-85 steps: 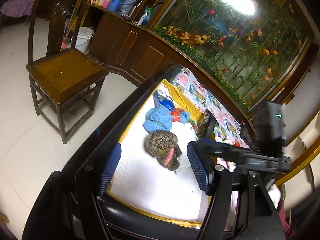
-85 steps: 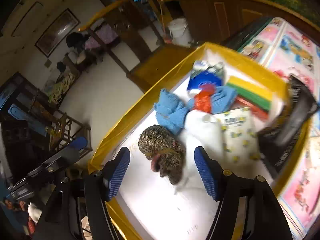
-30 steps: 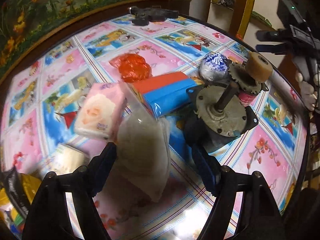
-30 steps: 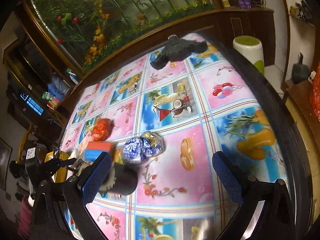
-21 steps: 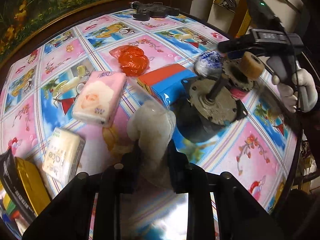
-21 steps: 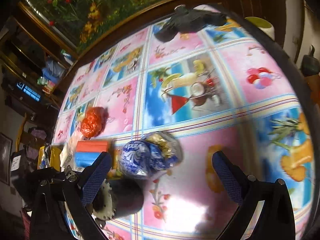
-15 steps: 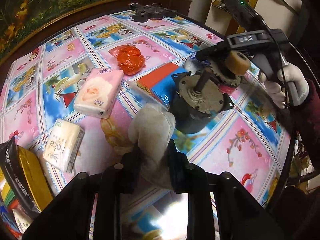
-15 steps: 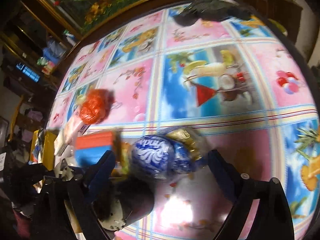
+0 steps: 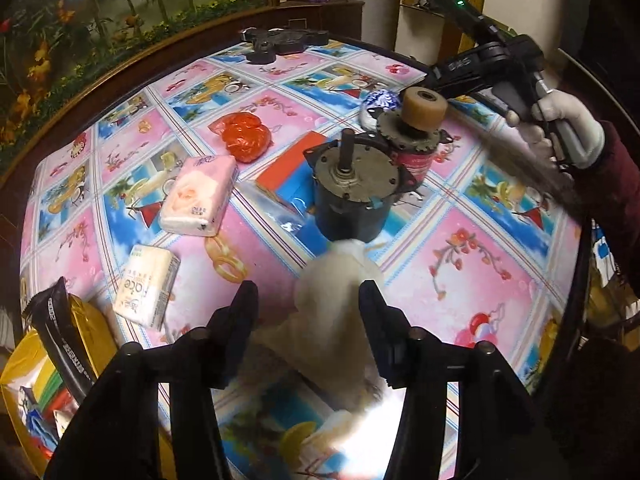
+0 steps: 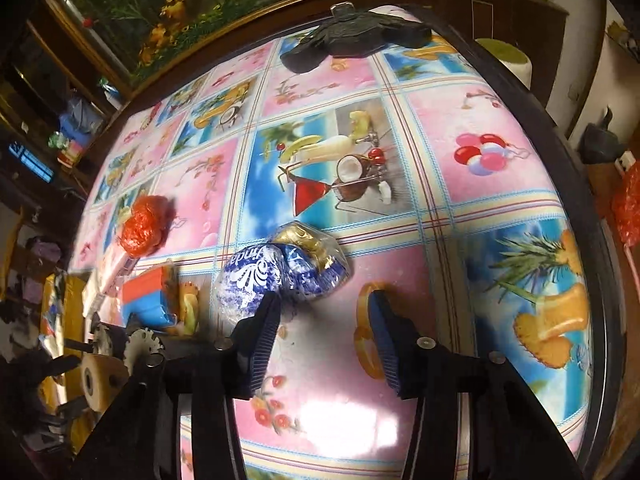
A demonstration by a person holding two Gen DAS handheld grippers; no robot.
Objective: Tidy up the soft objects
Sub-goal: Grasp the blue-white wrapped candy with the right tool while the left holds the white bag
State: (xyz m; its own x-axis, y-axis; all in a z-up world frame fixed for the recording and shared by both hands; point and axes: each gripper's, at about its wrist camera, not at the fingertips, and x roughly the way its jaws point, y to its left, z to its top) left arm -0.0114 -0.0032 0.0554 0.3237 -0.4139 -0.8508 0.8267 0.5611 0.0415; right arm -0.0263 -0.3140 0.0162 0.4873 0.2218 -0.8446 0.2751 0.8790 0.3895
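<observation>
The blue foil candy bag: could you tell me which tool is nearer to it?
Right. The right tool sits just short of the blue foil candy bag, closing; the left tool is beyond the motor, over a white cloth.

Both views are warm-lit from overhead, and the room around the table is dim to black. Glare whitens the glossy tablecloth (image 9: 460,264) at the bottom centre of each view. The fisheye bulges the table and bends its edge; the corners go black. In the left view a white cloth (image 9: 332,312) smears with motion blur low down, and a streak blurs below the gloved hand (image 9: 568,120). The right view is sharp at centre, with the left edge dark and soft.
</observation>
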